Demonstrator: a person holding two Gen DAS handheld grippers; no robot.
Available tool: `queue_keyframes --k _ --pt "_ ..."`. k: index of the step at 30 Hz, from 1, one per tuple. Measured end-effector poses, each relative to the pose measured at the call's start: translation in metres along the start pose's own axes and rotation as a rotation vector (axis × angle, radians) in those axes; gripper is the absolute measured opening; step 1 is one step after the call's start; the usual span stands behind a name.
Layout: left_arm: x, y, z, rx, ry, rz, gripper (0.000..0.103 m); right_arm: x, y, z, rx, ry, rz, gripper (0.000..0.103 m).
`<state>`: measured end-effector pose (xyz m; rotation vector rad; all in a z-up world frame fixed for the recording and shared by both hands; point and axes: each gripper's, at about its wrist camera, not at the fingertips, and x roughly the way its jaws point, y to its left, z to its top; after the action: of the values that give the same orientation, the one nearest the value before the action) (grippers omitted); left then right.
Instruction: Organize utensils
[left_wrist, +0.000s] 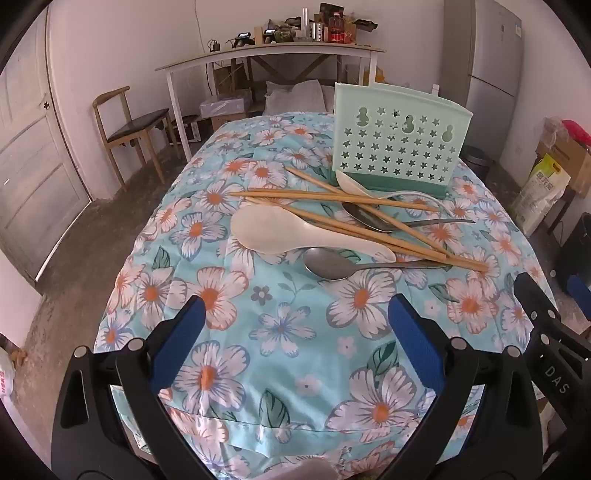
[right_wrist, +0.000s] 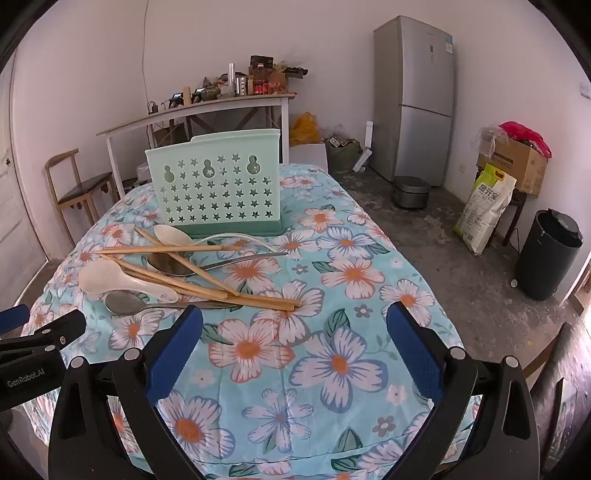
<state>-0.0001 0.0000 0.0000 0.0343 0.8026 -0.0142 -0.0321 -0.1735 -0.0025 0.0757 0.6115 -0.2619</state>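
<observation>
A green holder (left_wrist: 400, 142) with star holes stands on the flowery cloth (left_wrist: 288, 332). Just in front of the holder lies a messy pile. It has wooden chopsticks (left_wrist: 332, 197), two white spoons and two metal spoons. The big white spoon (left_wrist: 291, 234) and a metal spoon (left_wrist: 332, 266) lie on the side of the pile away from the holder. The left gripper (left_wrist: 297, 325) hangs over bare cloth, far from the holder, fingers spread wide with nothing in them. The right gripper (right_wrist: 295, 332) does the same.
</observation>
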Motion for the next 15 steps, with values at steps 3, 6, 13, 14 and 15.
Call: queue_keyframes --k 3,6,13,14,15 --pt "0.0001 0.0 0.0 -0.001 0.003 -0.003 0.096 -0.0005 0.0014 -0.0006 -0.002 0.0 0.0 0.097" --pt "0.0003 -0.0006 0.0 0.003 0.005 0.002 0.096 -0.0011 0.0045 -0.0017 -0.006 0.004 -0.001 0.097" --pt "-0.0009 -0.0006 -0.0002 -0.001 0.002 -0.001 0.096 0.0007 -0.0005 0.0053 0.001 0.004 0.003 0.097" --pt "-0.0012 -0.0011 -0.0003 -0.001 0.002 -0.001 0.096 0.0023 -0.0022 0.0021 0.004 0.007 0.004 0.097" --pt "-0.0005 0.0002 0.0 -0.003 0.004 -0.002 0.096 0.0 -0.0008 0.0006 0.004 0.006 0.003 0.097"
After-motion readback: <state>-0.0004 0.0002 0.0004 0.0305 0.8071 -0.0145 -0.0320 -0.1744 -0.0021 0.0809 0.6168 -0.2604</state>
